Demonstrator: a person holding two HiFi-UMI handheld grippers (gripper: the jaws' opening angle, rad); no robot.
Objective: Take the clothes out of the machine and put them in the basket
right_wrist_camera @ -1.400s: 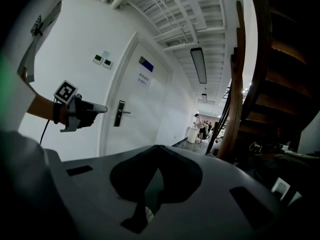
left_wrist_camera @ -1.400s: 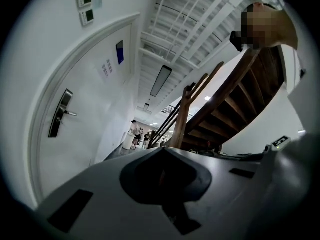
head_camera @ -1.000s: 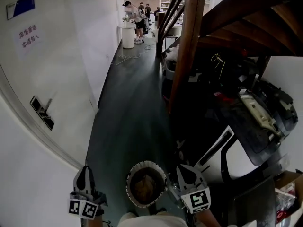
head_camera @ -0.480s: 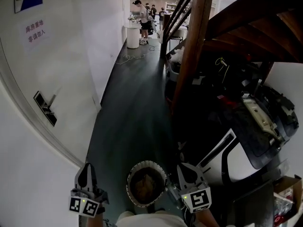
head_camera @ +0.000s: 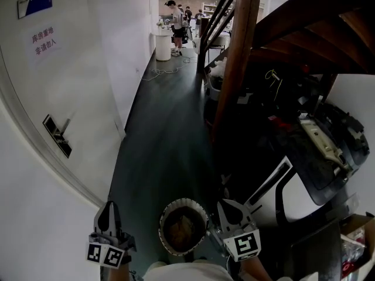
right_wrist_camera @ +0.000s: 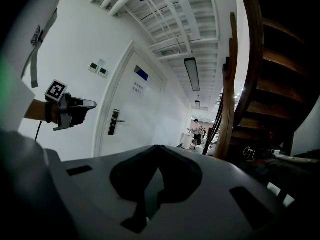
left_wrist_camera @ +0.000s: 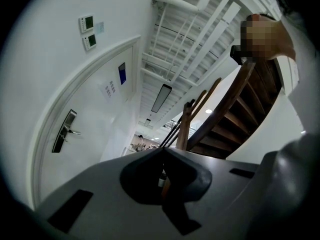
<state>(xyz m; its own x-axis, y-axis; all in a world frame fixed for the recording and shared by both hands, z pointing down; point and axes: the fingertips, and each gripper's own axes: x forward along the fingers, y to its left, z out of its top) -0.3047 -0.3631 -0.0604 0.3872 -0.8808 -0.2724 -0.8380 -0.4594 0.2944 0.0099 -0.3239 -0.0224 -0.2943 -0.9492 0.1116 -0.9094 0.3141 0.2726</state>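
Note:
A round white basket (head_camera: 203, 214) stands on the dark floor at the bottom of the head view, with brownish clothes (head_camera: 181, 229) inside. My left gripper (head_camera: 109, 211) hangs to its left, shut and empty. Its jaws (left_wrist_camera: 162, 150) point up at the ceiling and staircase. My right gripper (head_camera: 225, 208) sits just right of the basket, with its jaws (right_wrist_camera: 159, 147) together and nothing between them. It looks down the corridor, and the left gripper (right_wrist_camera: 75, 106) shows there at the left. The white machine (head_camera: 293, 201) with its dark front stands to the right.
A wooden stair post (head_camera: 234, 69) and stairs rise on the right over dark clutter. A white door with a handle (head_camera: 55, 136) lines the left wall. People (head_camera: 176, 19) and a white bin (head_camera: 163, 44) are far down the corridor. A cardboard box (head_camera: 356, 236) sits bottom right.
The head view has shifted slightly. Both grippers stay beside the basket with their jaws together.

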